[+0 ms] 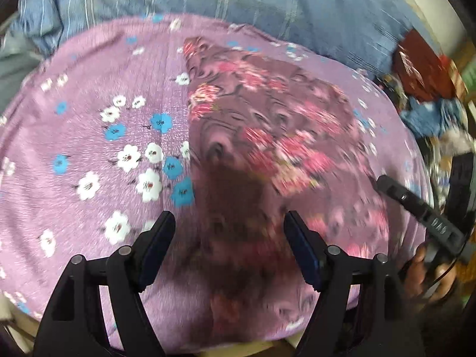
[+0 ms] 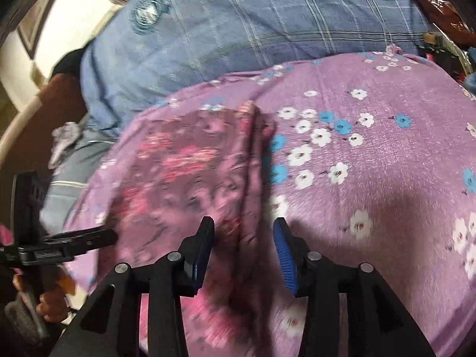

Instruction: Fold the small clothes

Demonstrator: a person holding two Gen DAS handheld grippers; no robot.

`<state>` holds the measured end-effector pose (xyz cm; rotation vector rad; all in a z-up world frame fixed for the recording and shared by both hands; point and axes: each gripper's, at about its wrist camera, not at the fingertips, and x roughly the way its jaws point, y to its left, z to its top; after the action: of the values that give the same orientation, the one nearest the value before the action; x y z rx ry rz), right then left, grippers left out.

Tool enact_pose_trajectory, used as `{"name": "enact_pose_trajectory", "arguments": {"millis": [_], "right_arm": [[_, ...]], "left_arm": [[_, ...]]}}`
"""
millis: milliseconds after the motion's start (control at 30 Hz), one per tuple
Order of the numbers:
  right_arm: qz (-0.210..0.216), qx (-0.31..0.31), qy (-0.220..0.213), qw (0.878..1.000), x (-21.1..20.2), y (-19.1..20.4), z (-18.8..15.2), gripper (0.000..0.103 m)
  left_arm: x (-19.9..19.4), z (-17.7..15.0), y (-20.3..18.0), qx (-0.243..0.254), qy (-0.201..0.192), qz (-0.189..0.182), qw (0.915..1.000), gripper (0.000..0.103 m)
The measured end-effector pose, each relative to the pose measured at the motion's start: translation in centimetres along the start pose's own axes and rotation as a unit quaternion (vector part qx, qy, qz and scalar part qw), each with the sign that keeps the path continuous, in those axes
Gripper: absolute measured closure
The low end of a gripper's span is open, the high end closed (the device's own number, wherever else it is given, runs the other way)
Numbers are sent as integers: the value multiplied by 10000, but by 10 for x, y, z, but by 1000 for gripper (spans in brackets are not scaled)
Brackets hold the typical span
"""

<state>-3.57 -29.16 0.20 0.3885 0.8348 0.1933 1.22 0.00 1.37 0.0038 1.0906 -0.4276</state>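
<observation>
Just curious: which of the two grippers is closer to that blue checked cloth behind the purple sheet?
Neither clearly. Both the left gripper and the right gripper hover open over the rose-patterned garment, short of the blue checked cloth.

Motion blur smears the garment's [image 1: 267, 136] floral print in both views; fold lines and hems can't be resolved. Its near end is cut off by the bottom edge and hidden behind the left gripper [image 1: 229, 250]. Clutter [image 1: 428, 89] at the left-wrist view's right edge is blurred, items unidentifiable. Hand [image 2: 50, 303] only partly visible.
</observation>
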Motion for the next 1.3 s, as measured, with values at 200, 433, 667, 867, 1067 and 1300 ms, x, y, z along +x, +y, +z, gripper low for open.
{"name": "enact_pose_trajectory", "arguments": {"millis": [200,433,667,867,1067,1300], "right_arm": [[-427,-181,411,9981,1,1,-37,46],[-1040,-183,91,9944,-18,7,-38,33],[-1792,-301,-198,9831,-43,11,-39,16],[-2230,-876,-433,9699,-58,28,-48,3],[-2350,-1110,-561,9640,-68,38,-57,0],[-2224,-1174,-145,9678,-60,42,-69,0]], "left_arm": [[39,-22,1,-82,461,254,9986,25],[11,-36,-26,507,-121,660,9965,25],[-10,-51,-47,618,-545,691,9942,25],[-15,-57,-58,762,-703,1012,9895,25],[-20,-61,-55,627,-765,1078,9892,25],[-26,-66,-57,611,-833,1080,9888,25]]}}
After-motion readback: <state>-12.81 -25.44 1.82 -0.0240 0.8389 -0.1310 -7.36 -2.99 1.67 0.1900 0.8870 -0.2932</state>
